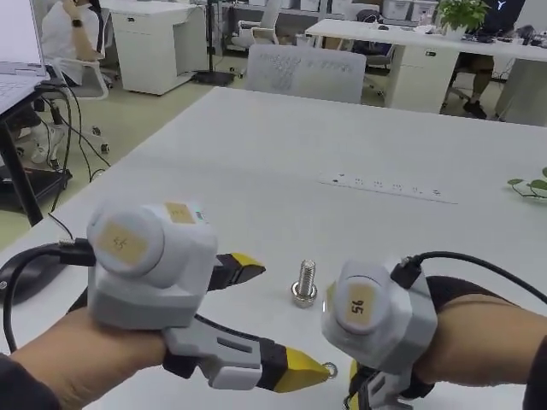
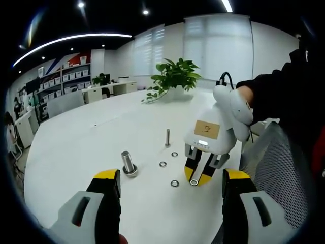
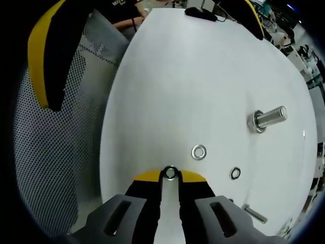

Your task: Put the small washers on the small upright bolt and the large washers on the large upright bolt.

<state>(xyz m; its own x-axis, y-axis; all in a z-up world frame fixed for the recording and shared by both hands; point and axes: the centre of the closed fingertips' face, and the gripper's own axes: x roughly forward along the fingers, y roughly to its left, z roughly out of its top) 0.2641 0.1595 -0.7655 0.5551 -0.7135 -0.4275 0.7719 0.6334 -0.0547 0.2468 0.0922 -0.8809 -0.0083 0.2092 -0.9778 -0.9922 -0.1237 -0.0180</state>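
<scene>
Bright ceiling lights [image 2: 145,11] cast soft shadows; fisheye edges warp.

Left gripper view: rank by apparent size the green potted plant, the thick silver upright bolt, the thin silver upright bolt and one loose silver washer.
1. Green potted plant, though farthest.
2. Thick silver upright bolt.
3. Thin silver upright bolt; it stands farther off, so unsure.
4. Loose silver washer.

Shiny metal bolt [image 1: 304,283] and washers [image 3: 199,151] — smooth, matt white table [image 1: 256,154].
</scene>
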